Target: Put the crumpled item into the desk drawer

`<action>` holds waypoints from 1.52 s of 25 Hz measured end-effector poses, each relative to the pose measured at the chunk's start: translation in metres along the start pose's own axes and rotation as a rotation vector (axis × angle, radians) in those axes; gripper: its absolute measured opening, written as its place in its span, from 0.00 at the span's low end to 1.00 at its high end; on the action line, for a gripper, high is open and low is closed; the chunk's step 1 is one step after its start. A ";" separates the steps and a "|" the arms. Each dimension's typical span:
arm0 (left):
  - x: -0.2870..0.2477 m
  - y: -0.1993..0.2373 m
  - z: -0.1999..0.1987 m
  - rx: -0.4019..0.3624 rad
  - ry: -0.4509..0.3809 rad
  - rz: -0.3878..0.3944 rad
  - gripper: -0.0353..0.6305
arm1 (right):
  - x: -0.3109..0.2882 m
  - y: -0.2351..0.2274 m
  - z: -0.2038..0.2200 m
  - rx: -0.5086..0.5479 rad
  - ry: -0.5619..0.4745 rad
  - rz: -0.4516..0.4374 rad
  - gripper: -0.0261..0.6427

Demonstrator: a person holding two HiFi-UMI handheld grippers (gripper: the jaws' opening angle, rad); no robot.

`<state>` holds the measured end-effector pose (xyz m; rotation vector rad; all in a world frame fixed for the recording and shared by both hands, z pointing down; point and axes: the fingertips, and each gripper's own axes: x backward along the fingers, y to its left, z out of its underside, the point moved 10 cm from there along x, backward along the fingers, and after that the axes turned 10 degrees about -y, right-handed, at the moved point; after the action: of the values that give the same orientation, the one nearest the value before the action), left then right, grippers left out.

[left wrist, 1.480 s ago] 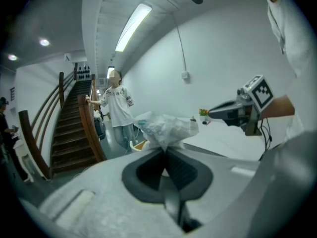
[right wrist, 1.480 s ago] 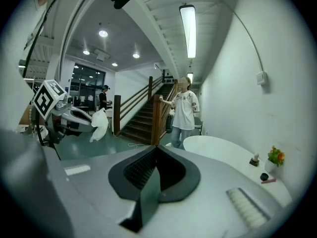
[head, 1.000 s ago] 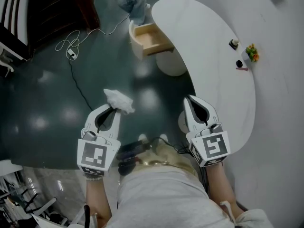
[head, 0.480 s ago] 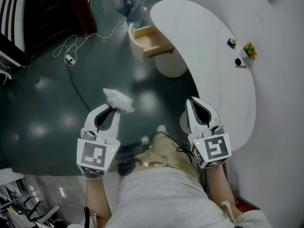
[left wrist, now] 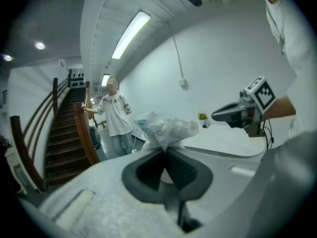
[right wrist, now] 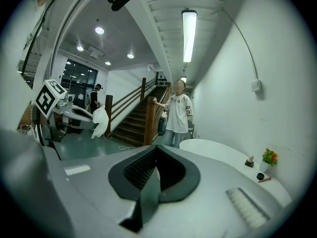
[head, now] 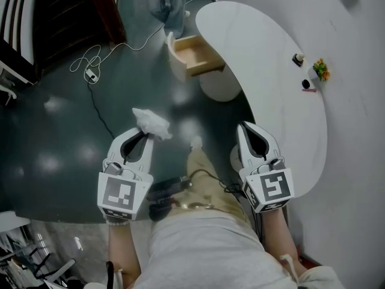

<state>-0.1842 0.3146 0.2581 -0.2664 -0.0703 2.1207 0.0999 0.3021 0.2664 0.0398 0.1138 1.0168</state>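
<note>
A: Two things. What has the left hand-held gripper (head: 142, 135) got?
B: It's clamped on the crumpled item (head: 151, 123), bunched just past its tips.
A: The right hand-held gripper (head: 245, 127)?
B: Jaws together, empty (desk (head: 283, 101) beside it). Open drawer (head: 197, 54) well ahead of both.

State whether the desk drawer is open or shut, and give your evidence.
Open. The drawer stands pulled out from under the white desk, and the head view looks down into its wooden inside.

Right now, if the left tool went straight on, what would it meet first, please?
Nothing near: the left tool, shut on the crumpled item, points across the floor, roughly at the open drawer; height is unclear.
</note>
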 end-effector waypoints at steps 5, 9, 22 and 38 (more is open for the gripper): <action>-0.018 0.015 -0.001 -0.018 -0.003 -0.017 0.05 | -0.026 -0.012 0.003 -0.005 -0.007 -0.018 0.05; -0.041 0.029 -0.001 -0.029 -0.003 -0.028 0.05 | -0.052 -0.027 0.004 -0.013 -0.009 -0.030 0.05; -0.134 0.069 -0.005 0.026 0.064 -0.012 0.05 | -0.144 -0.089 0.012 -0.038 0.006 -0.076 0.05; -0.232 0.120 -0.010 0.017 0.096 -0.029 0.05 | -0.245 -0.160 0.015 -0.063 0.030 -0.132 0.05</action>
<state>-0.1622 0.0539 0.2671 -0.3544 -0.0004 2.0759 0.1091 0.0101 0.2866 -0.0395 0.1101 0.8887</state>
